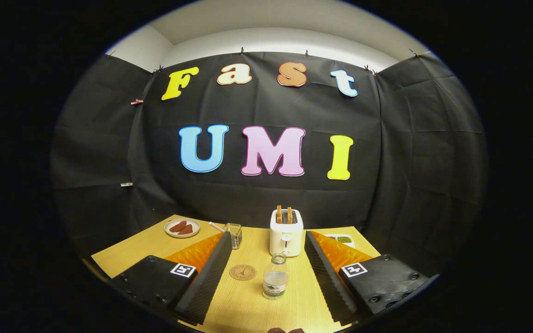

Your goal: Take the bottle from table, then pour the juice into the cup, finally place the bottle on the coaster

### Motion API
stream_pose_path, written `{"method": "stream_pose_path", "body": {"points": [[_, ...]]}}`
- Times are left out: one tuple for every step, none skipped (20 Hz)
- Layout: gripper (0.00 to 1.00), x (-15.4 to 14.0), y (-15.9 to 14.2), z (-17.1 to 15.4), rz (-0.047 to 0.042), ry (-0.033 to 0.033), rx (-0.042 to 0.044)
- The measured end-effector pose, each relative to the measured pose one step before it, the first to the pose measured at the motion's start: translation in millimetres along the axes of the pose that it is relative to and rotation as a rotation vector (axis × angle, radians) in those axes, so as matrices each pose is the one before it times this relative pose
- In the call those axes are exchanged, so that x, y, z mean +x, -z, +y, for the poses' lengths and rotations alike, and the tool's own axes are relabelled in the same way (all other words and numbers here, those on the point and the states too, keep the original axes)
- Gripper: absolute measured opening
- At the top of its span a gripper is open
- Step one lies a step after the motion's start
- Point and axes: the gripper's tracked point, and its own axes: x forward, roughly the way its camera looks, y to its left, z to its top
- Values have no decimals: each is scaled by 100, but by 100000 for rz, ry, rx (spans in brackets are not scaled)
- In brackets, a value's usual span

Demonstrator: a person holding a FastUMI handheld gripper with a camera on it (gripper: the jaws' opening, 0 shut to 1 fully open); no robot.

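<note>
One bottle (275, 276), sitting right between the fingers.
Gripper (266, 266) spread wide, touching nothing; coaster (242, 272) just left of the bottle, toaster (286, 232) beyond.

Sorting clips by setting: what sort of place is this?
Likely a staged kitchen booth: a wooden table against black cloth, holding a toaster, bottle and cork coaster. The gripper is open.

Black, creased cloth walls (294, 111) enclose the booth on three sides, clipped along their top edge. Above them runs a pale grey plaster wall (271, 39) and ceiling, softly lit. Below stands a light wood-grain bench (248, 305), brightly lit from above.
</note>
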Motion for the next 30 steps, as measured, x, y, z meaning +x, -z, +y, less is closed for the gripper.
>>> {"method": "stream_pose_path", "body": {"points": [[98, 43, 256, -186, 368, -64, -100], [97, 58, 301, -196, 520, -63, -73], [97, 150, 428, -163, 583, -139, -449], [98, 133, 512, -230, 634, 99, -798], [98, 221, 477, -181, 726, -264, -277], [98, 279, 600, 24, 719, -496, 152], [98, 261, 493, -28, 659, -314, 106], [98, 327, 537, 35, 822, -447, -29], [98, 441, 532, 86, 602, -380, -253], [98, 507, 403, 51, 556, -543, -247], [97, 551, 448, 204, 476, -808, -246], [97, 607, 428, 123, 612, -675, -224], [97, 625, 485, 121, 850, -796, 104], [98, 661, 374, 145, 698, -877, 479], [98, 620, 370, 136, 601, -784, 558], [98, 675, 539, 53, 526, -764, 331], [97, 639, 482, -80, 602, -513, -341], [97, 607, 505, -167, 204, -253, -946], [98, 673, 473, -344, 107, 165, -1089], [98, 562, 567, -314, 53, -326, -392], [98, 530, 618, -190, 366, -471, -54], [98, 540, 713, -204, 559, -389, 240], [98, 466, 704, -86, 1119, -408, 571], [98, 357, 798, -56, 1591, -729, 1260], [98, 406, 683, 162, 1356, -1258, 1490], [98, 188, 484, -18, 894, -515, 508], [98, 238, 327, -155, 122, -29, -127], [98, 241, 252, -264, -164, 265, -216], [98, 312, 381, -191, 68, -75, 204], [98, 451, 614, -199, 539, 28, 151]]}}
